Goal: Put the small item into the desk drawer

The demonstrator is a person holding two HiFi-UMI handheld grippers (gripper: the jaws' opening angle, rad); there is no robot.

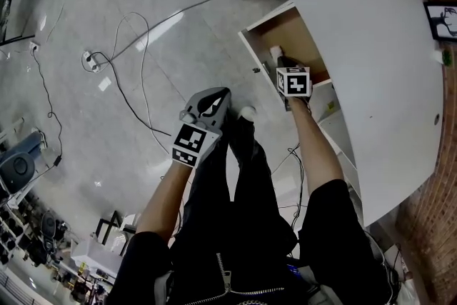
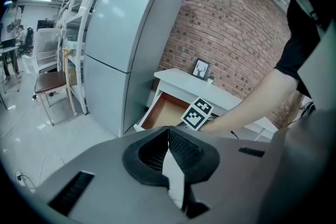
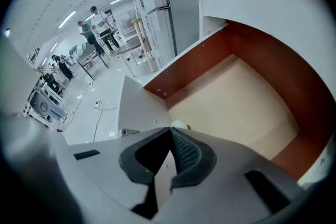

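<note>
The right gripper [image 1: 279, 61] hangs over the open drawer [image 1: 248, 41] of the white bench [image 1: 371, 46], at about 1 o'clock from the person's legs [image 1: 239, 175] in the head view. It points steeply down into the drawer. Its own view shows the two dark ribbed pads pressed together at the tips, with nothing between them.

The small item [image 3: 179, 124], white and rounded, lies on the drawer's pale floor just past those tips, at 12 o'clock from them. It sits close to the drawer's outer wall. The gripper body hides most of it, so whether the tips touch it cannot be told.

The left gripper [image 1: 214, 102] is held in front of the person's legs, above the floor [image 1: 107, 25], at about 8 o'clock from the drawer and well apart from it. Its view shows the pads meeting at the tips with nothing held. It looks across at the bench, the drawer and the right forearm.

A small picture frame [image 1: 441, 19] stands on the bench against the brick wall [image 2: 236, 34]. A tall grey refrigerator [image 2: 126, 50] stands just beside the bench, at 9 o'clock from the drawer in the left gripper view. Cables [image 1: 136, 46] trail over the glossy floor at 10 o'clock in the head view.
</note>
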